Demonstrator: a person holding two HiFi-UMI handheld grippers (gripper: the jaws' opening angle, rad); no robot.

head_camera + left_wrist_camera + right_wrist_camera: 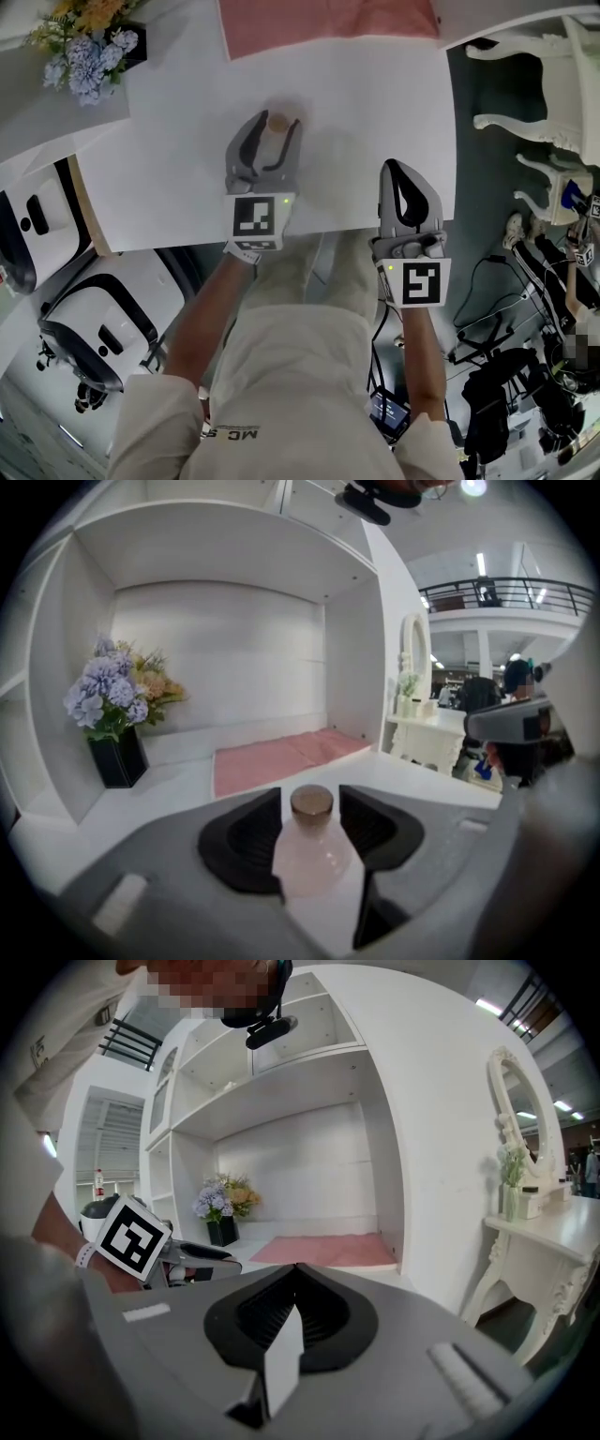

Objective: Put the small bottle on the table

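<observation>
The small pale-pink bottle with a brown cap stands upright on the white table in the head view. My left gripper reaches around it, one jaw on each side. In the left gripper view the bottle sits between the dark pads, with a gap at either side of the cap, and the left gripper is open. My right gripper hovers over the table's near edge to the right, away from the bottle. The right gripper is shut with nothing in it.
A pink cloth lies at the back of the table. A black vase of flowers stands back left in the shelf niche. A white ornate chair and cables on the floor are to the right.
</observation>
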